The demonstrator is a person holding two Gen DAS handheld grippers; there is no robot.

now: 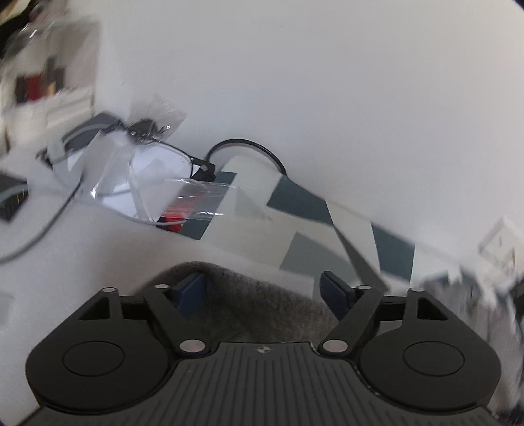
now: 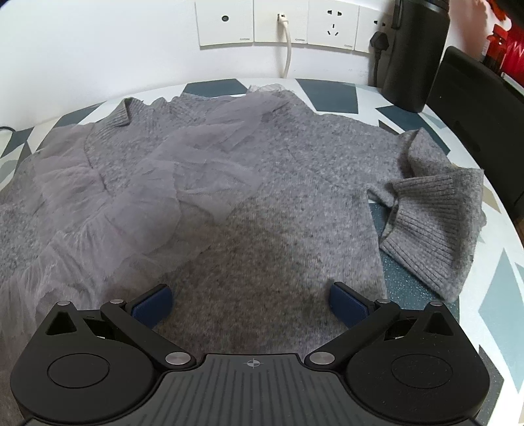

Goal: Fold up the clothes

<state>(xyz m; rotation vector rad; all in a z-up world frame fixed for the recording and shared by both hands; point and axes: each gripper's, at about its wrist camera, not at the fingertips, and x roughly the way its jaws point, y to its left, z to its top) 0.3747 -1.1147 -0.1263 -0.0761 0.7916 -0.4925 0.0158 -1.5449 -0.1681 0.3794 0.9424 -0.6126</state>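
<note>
A grey knit sweater (image 2: 294, 157) lies spread flat on the table, with a sheer grey tulle ruffle (image 2: 137, 196) draped across its left half. Its ribbed sleeve cuff (image 2: 435, 222) is bent back at the right. My right gripper (image 2: 250, 303) hovers over the sweater's near part, open, with only flat fabric beneath its blue pads (image 2: 154, 303). In the left wrist view a rounded edge of the grey knit (image 1: 258, 301) lies below my left gripper (image 1: 263, 290). That gripper is open, its pads (image 1: 334, 291) spread wide on either side of the fabric and not pressing on it.
The table cover (image 2: 330, 95) is pale with teal and grey shapes. Wall sockets (image 2: 281, 23) with a white cable (image 2: 287, 52) sit behind. A black cylinder (image 2: 412, 55) and a dark box (image 2: 475, 114) stand at the right. Clear plastic bags (image 1: 147, 170) and a black cable (image 1: 245, 142) lie left.
</note>
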